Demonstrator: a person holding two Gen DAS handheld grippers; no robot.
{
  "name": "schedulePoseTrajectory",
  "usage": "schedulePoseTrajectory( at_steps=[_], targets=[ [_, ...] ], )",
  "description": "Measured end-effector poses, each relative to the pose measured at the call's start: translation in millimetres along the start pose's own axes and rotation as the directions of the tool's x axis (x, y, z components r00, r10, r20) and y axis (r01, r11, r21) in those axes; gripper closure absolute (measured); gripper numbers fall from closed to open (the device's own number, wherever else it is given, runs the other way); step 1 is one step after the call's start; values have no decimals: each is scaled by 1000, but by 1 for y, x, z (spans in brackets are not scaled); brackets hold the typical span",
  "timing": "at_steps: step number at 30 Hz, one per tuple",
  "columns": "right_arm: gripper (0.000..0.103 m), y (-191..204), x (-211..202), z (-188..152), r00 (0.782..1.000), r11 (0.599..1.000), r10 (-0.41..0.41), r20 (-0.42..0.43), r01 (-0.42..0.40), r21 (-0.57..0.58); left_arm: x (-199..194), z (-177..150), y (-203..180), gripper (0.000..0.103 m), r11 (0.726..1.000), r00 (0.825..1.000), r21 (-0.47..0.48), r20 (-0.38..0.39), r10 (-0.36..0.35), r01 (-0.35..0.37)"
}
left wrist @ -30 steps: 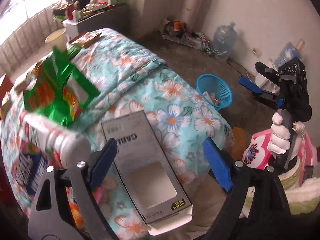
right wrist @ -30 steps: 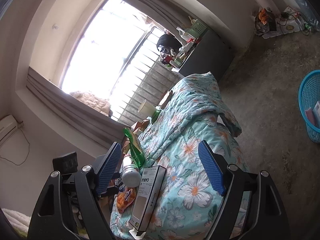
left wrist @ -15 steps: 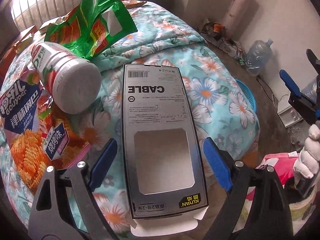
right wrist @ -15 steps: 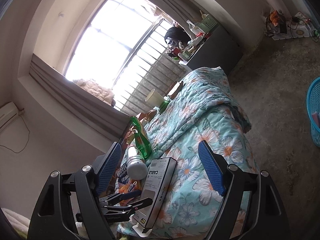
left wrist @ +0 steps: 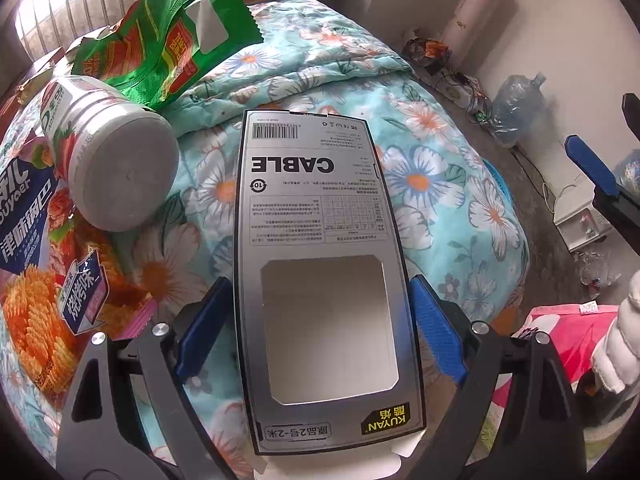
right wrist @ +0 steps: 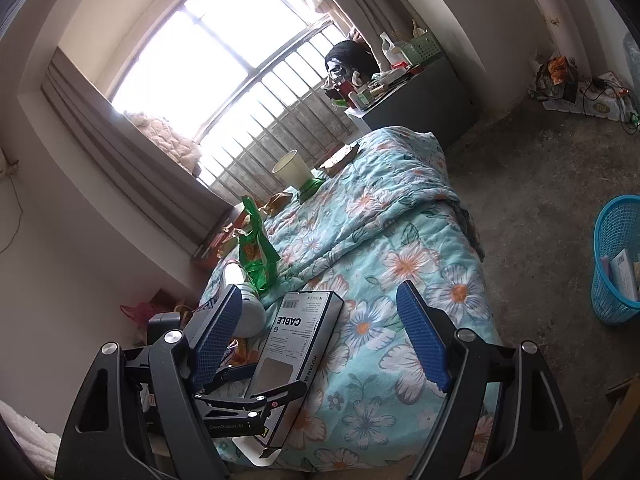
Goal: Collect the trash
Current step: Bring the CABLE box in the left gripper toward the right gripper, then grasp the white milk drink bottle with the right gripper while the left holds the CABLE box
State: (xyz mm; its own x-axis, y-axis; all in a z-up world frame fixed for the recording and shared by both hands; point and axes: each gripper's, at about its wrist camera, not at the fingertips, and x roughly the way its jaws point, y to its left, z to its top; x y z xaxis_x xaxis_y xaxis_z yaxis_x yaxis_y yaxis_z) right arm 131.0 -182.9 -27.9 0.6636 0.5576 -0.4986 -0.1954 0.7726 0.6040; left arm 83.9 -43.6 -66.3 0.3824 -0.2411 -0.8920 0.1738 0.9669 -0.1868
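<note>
Bedroom, grey floor, barred window (right wrist: 240,92) behind the bed; a floral teal quilt (left wrist: 440,184) covers the bed and carries the litter.

Landmark: the grey cable box (left wrist: 320,264), lying flat on the quilt at the bed's near edge, its "CABLE" print reading upside down in the left wrist view, cut-out window toward the camera.

- Left gripper (left wrist: 320,332) — 2 blue pads flank the box's near half, 1 on each long side, right at its edges. Whether they press or only touch, cannot tell. In the right wrist view the same gripper (right wrist: 256,388) sits at the box (right wrist: 300,344), low on its near end.
- Right gripper (right wrist: 320,340) — fingers spread wide, nothing between them, held above the quilt (right wrist: 380,260) and apart from the box.
- Left of the box: a white bottle (left wrist: 108,160) on its side, cap toward the camera, near but not touching the box.
- Beyond the bottle: a green snack bag (left wrist: 168,40), crumpled, leaning over it.
- Left of the bottle: a blue-and-orange chip bag (left wrist: 44,264), flat.
- Right of the box, on the floor well apart from it: a blue mesh basket (right wrist: 616,256) with paper inside.
- Far beyond the box, by the window: a paper cup (right wrist: 292,168).
</note>
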Motion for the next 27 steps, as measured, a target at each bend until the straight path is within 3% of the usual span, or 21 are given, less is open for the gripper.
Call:
schedulePoseTrajectory(
  at_steps=[5, 11, 17, 20, 24, 27],
  targets=[
    [26, 26, 3, -4, 999, 998, -35, -21, 34, -60, -2, -2, 1, 18, 999, 999, 26, 22, 25, -25],
    [26, 58, 14, 1, 997, 989, -59, -59, 51, -138, -5, -7, 11, 18, 1000, 998, 7, 49, -30, 29],
    [26, 114, 51, 34, 981, 960, 43, -187, -92, -266, -17, -24, 17, 19, 997, 994, -11, 68, -79, 80],
    [26, 148, 91, 47, 948, 929, 63, -311, -170, -329, -23, -36, 20, 19, 995, 992, -8, 74, -101, 102],
    [26, 193, 163, 49, 895, 879, -24, -445, -193, -436, -27, -45, 23, 19, 991, 989, -17, 77, -128, 129],
    [26, 212, 223, 41, 834, 868, -90, -545, -202, -453, -29, -48, 26, 19, 988, 986, -30, 76, -152, 154]
  ],
)
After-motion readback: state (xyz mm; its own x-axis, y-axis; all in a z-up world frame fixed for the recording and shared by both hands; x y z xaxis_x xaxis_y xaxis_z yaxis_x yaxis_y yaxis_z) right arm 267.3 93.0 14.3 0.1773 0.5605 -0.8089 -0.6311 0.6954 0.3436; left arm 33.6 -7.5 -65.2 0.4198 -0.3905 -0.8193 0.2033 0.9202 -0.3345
